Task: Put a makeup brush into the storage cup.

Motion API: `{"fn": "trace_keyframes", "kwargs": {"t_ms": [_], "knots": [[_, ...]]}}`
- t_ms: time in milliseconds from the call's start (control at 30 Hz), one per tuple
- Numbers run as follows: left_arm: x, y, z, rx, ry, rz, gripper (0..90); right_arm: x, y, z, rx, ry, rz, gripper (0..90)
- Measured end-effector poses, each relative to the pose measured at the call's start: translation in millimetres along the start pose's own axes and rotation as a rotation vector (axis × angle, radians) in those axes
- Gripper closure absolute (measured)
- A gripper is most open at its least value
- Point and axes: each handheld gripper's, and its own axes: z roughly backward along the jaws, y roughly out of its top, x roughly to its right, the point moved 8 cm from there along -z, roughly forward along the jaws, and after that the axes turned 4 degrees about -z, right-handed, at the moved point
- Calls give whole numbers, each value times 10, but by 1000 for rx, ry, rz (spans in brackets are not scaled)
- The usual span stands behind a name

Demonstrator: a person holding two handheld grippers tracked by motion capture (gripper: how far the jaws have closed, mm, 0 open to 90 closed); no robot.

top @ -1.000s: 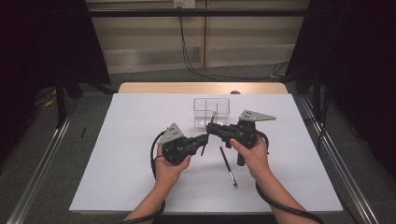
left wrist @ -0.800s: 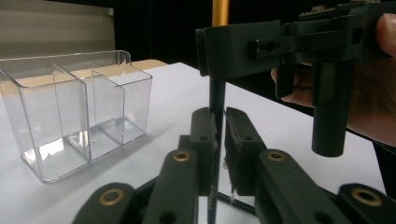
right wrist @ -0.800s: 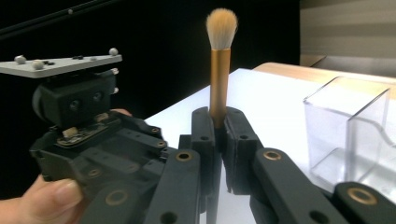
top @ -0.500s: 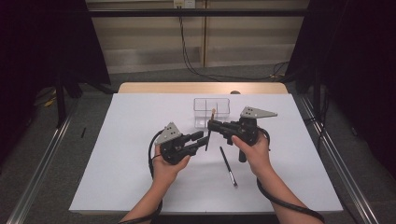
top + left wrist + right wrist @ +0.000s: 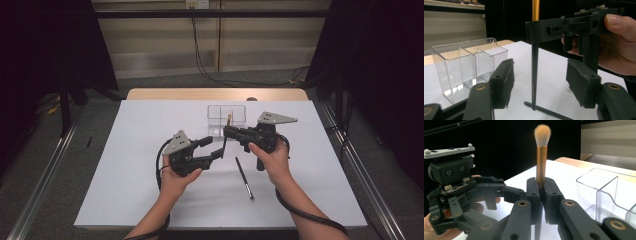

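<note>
Two grippers meet over my white table [image 5: 125,165] from above: the right gripper [image 5: 229,132] clamps an upright makeup brush [image 5: 226,134] near the clear organizer [image 5: 227,117]. Left gripper view: my left gripper [image 5: 541,85] has just been opening, jaws apart around the handle, untouching. Right gripper view: pads [image 5: 551,200] pinch the gold ferrule.

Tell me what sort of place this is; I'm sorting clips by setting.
Probably a lab recording booth, not a home: a white-covered table walled by black curtains, floor rails beside it, and handheld grippers as tools.

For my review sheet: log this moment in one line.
right gripper: shut on brush, upright | left gripper: jaws just opening, astride handle, not gripping | organizer: empty | second brush: on table
</note>
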Motion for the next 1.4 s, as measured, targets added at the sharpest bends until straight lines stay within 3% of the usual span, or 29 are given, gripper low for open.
{"fn": "trace_keyframes", "kwargs": {"t_ms": [367,533,600,833,1067,1133,1300,1400], "knots": [[-77,30,65,26,7,-7,116,35,21,-49,-8,-4,11,839],[-139,17,92,25,59,-30,35,52,39,-49,-6,-10,15,839],[-148,16,98,23,60,-33,12,60,43,-47,-10,-13,21,839],[-196,19,176,25,77,-43,0,120,104,-16,-1,-31,33,839],[-249,44,260,64,72,8,0,160,138,-26,-1,-41,43,839],[-256,53,275,69,76,-8,0,178,153,-30,4,-44,41,839],[-244,56,323,76,51,-21,0,213,159,-28,9,-53,37,839],[-240,46,371,75,27,-51,0,243,166,-18,9,-61,41,839]]}}
